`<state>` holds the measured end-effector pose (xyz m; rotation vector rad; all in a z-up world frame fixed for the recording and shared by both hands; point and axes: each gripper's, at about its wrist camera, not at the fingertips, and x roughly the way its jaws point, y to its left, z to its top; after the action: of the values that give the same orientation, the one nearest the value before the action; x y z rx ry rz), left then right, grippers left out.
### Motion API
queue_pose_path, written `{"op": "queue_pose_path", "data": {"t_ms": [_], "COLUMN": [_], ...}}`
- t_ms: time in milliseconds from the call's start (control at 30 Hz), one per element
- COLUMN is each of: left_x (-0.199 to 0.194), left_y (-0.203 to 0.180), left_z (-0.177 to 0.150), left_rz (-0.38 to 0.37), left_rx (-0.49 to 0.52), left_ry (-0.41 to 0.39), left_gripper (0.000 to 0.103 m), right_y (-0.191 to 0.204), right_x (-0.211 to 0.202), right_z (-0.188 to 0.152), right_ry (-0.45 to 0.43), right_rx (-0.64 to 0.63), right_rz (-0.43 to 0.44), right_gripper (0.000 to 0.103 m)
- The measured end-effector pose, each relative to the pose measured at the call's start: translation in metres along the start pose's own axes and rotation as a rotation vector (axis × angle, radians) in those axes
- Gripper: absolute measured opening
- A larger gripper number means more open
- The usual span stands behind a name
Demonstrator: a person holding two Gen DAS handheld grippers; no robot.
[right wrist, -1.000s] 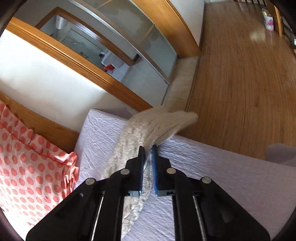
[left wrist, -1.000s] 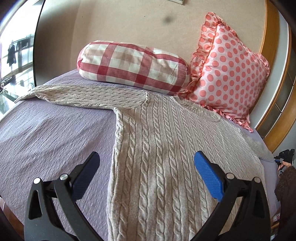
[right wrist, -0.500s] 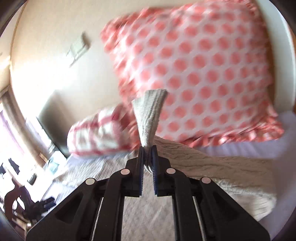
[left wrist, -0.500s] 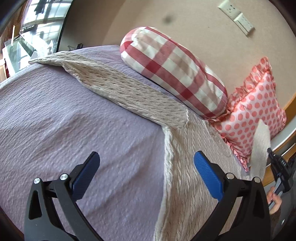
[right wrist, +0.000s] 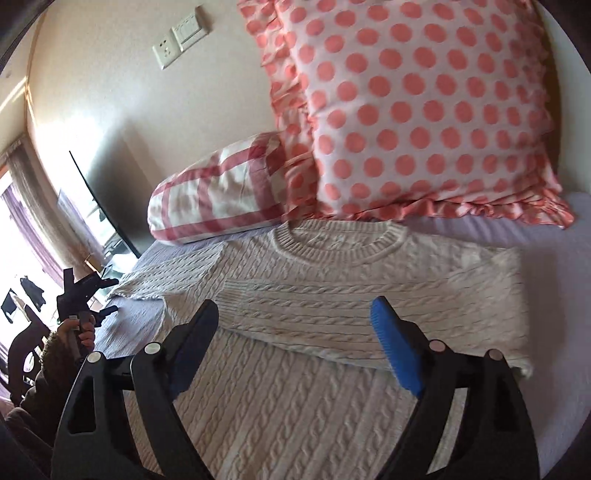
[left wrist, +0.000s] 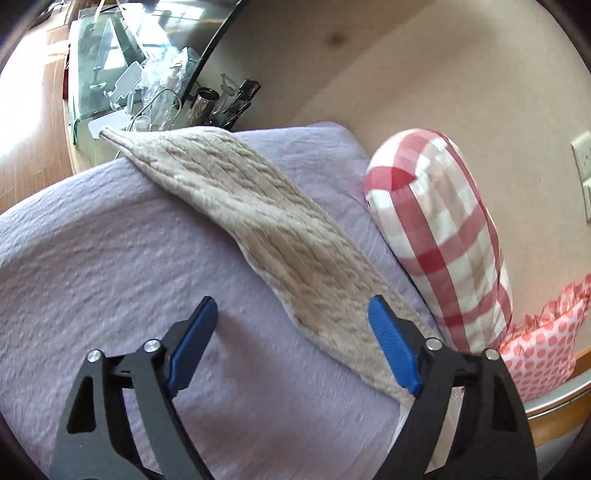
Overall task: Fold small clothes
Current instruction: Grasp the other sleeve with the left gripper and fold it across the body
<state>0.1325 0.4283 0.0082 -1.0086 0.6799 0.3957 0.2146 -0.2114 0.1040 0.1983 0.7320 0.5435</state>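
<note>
A cream cable-knit sweater [right wrist: 314,391] lies flat on a lilac bedspread [left wrist: 92,258], neck toward the pillows. Its right sleeve [right wrist: 351,310] lies folded across the chest. Its left sleeve [left wrist: 266,236] stretches straight out toward the bed's edge. My left gripper [left wrist: 291,343] is open and empty, just above the near part of that sleeve. My right gripper [right wrist: 295,343] is open and empty above the folded sleeve. The left gripper also shows in the right wrist view [right wrist: 83,295], held in a hand at the far left.
A red-and-white checked bolster [left wrist: 439,236] and a pink polka-dot pillow [right wrist: 417,107] lean on the wall at the bed's head. A glass table with bottles [left wrist: 147,85] stands beyond the bed's left edge. Wall sockets [right wrist: 181,35] are above.
My right gripper carried the right sleeve across the chest, let go and opened. My left gripper swung left from the sweater body to the outstretched left sleeve.
</note>
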Motion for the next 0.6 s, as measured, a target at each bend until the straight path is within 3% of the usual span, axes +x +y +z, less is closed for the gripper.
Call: {"op": "queue_pose_path", "data": {"t_ms": [67, 167, 267, 300, 367, 467, 533, 600], "left_x": [0.003, 0.007, 0.013, 0.014, 0.011, -0.007, -0.02, -0.029], "left_y": [0.011, 0.023, 0.032, 0.035, 0.033, -0.016, -0.075, -0.144], "left_z": [0.016, 0.036, 0.054, 0.058, 0.064, 0.059, 0.042, 0.007], "left_rz": [-0.035, -0.039, 0.008, 0.042, 0.08, 0.181, 0.228, 0.228], "left_rx": [-0.068, -0.129, -0.171, -0.185, -0.179, 0.004, 0.192, 0.413], "left_ry": [-0.008, -0.022, -0.023, -0.019, -0.03, -0.116, -0.179, -0.232], "left_gripper": [0.076, 0.061, 0.031, 0.009, 0.007, 0.006, 0.006, 0.006], "right_y": [-0.015, -0.031, -0.039, -0.04, -0.044, -0.051, -0.056, -0.063], "right_x": [-0.009, -0.013, -0.013, -0.013, -0.014, -0.019, -0.024, -0.031], "right_z": [-0.006, -0.013, -0.016, -0.017, -0.019, -0.023, -0.025, -0.027], "right_ry": [-0.013, -0.022, -0.029, -0.032, -0.036, -0.05, -0.072, -0.101], "right_rx": [0.037, 0.088, 0.107, 0.113, 0.124, 0.129, 0.134, 0.149], "right_rz": [-0.025, -0.034, -0.027, -0.022, -0.011, -0.01, -0.021, -0.037], "right_gripper": [0.086, 0.086, 0.086, 0.086, 0.086, 0.086, 0.086, 0.086]}}
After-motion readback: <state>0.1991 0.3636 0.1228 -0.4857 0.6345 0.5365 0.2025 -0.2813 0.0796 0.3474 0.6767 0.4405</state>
